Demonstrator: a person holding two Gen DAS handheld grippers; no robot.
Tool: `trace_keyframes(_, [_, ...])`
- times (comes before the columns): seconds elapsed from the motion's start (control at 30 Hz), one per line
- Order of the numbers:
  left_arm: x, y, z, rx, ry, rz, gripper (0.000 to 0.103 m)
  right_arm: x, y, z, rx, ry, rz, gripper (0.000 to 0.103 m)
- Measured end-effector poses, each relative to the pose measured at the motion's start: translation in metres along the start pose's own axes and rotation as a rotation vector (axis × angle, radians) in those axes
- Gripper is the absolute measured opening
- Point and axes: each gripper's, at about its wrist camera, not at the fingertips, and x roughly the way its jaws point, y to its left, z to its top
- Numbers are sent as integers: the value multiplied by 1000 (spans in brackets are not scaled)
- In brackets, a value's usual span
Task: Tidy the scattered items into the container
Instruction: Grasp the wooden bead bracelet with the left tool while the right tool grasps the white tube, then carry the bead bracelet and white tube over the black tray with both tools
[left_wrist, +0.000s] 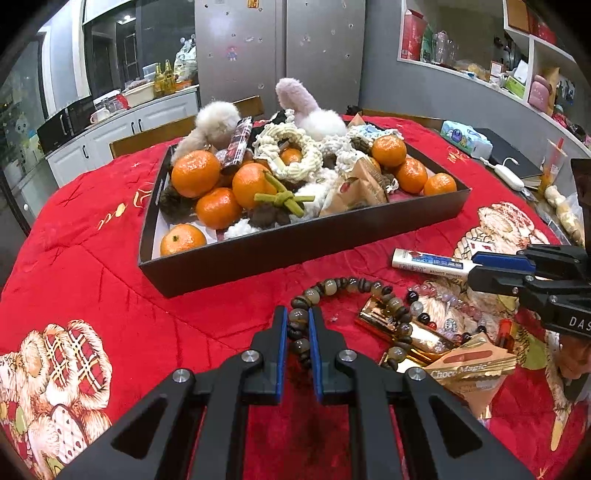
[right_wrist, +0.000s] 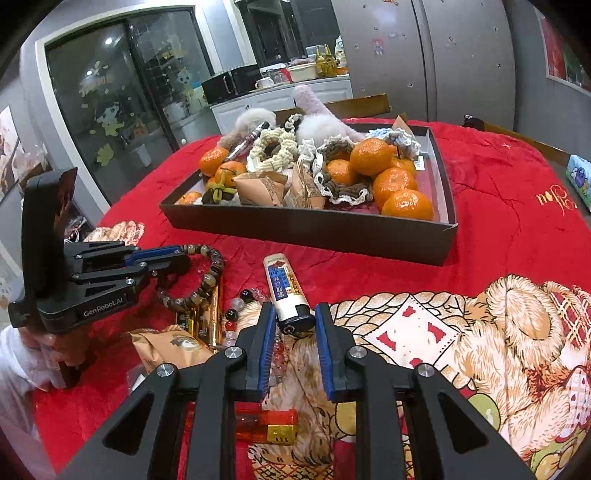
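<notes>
A dark tray (left_wrist: 295, 243) on the red cloth holds oranges (left_wrist: 195, 173), knitted rings and snack packets; it also shows in the right wrist view (right_wrist: 306, 229). My left gripper (left_wrist: 298, 317) is shut on a brown bead bracelet (left_wrist: 347, 286), also seen in the right wrist view (right_wrist: 207, 273). My right gripper (right_wrist: 295, 314) is open around the black end of a white lighter (right_wrist: 284, 291), which shows in the left wrist view (left_wrist: 428, 262).
By the bracelet lie a gold packet (left_wrist: 402, 328), a glass-bead bracelet (left_wrist: 439, 306), a Choco Magic packet (left_wrist: 469, 369) and an orange lighter (right_wrist: 266, 424). A tissue pack (left_wrist: 465, 136) and white charger (left_wrist: 509, 173) lie at the far right.
</notes>
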Motion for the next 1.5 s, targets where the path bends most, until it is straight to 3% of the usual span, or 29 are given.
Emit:
trace_keyframes(0.23, [-12,4,4,-14,-25,-11,12,-18,-3,8,28,-53,29,21])
trace_keyframes(0.77, [-66,0,20,5,-163,-19,11,-61,-6,22,59,-186,51,20])
trace_keyframes(1.5, [-102,-21,24,58,-257,5,11,-82,12,28,40,-244,71,20])
